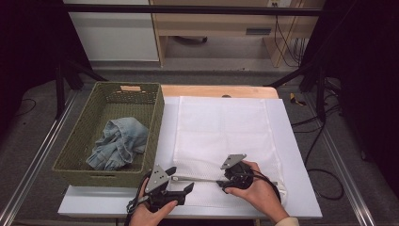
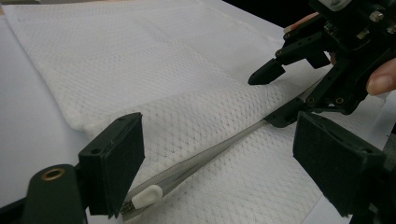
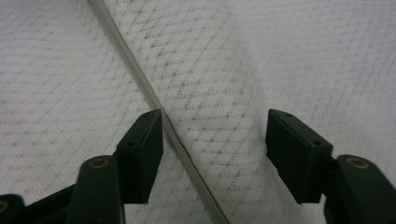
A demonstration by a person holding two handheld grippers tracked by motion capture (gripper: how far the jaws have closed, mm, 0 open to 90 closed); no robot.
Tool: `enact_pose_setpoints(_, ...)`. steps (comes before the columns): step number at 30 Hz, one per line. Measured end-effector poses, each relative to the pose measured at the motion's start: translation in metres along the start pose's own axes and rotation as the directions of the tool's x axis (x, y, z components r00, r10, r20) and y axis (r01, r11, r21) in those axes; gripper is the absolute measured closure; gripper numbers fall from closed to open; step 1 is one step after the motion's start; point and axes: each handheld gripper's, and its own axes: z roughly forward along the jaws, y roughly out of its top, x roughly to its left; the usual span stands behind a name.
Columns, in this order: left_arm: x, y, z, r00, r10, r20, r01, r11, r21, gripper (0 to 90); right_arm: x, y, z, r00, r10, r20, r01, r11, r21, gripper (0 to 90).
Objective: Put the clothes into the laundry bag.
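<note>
At bottom centre, the left gripper (image 1: 181, 192) and right gripper (image 1: 222, 186) stood released over the mesh bag (image 1: 221, 127), its zipper (image 1: 195, 179) between them. Upper left, the basket (image 1: 80, 141) held jeans (image 1: 117, 143).

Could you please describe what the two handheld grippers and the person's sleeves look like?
Both are black. The left gripper and right gripper each carry a grey three-cornered plate on top and end in two flat, rectangular black jaws with brass-coloured rivets at their bases. A black cable trails from each. A pale cream sleeve cuff shows at the right wrist.
</note>
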Motion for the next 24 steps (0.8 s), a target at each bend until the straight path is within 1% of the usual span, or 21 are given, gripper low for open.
enact_pose_setpoints(5,0.0001,0.0,-0.0001,1.0,0.001,0.0,-0.001,1.0,0.001,16.3,0.0015,-0.0001,0.0005,0.9999,-0.013,-0.003,0.013,1.0,-0.002,49.6)
enact_pose_setpoints(6,0.0002,0.0001,-0.0001,1.0,0.0,0.001,0.0,1.0,0.001,16.3,0.0018,-0.0001,-0.0002,0.9997,-0.026,-0.004,0.026,1.0,0.003,52.9)
enact_pose_setpoints(7,0.0004,0.0001,-0.0002,1.0,0.0,0.001,0.0,1.0,0.001,16.3,0.0027,-0.0001,0.0002,0.9996,-0.027,-0.004,0.027,1.0,-0.006,55.3)
enact_pose_setpoints(8,0.0005,0.0001,-0.0002,1.0,0.0,0.001,0.0,1.0,0.001,16.3,0.0032,-0.0002,-0.0008,0.9993,-0.036,-0.005,0.036,0.999,0.0,59.3)
enact_pose_setpoints(10,0.0005,0.0001,-0.0002,1.0,0.0,0.0,0.0,1.0,0.002,16.3,0.0041,-0.0002,-0.0007,0.9989,-0.046,-0.007,0.046,0.999,-0.007,65.4)
enact_pose_setpoints(15,0.0007,0.0001,-0.0001,1.0,0.0,0.002,0.0,1.0,0.002,16.3,0.0069,0.0005,-0.0018,0.9975,-0.07,-0.005,0.07,0.997,-0.011,77.8)
enact_pose_setpoints(19,0.0011,0.0002,-0.0003,1.0,-0.001,0.002,0.001,1.0,0.002,16.3,0.0056,0.0013,-0.0047,0.9971,-0.076,-0.006,0.076,0.997,-0.027,84.0)
enact_pose_setpoints(21,0.0011,0.0002,-0.0001,1.0,-0.001,0.002,0.001,1.0,0.002,16.3,0.0047,0.002,-0.0067,0.9975,-0.07,-0.009,0.07,0.997,-0.038,87.4)
enact_pose_setpoints(24,0.0012,0.0002,-0.0004,1.0,0.0,0.002,0.0,1.0,0.003,16.3,0.0028,0.0032,-0.0091,0.9978,-0.065,-0.013,0.065,0.997,-0.042,89.2)
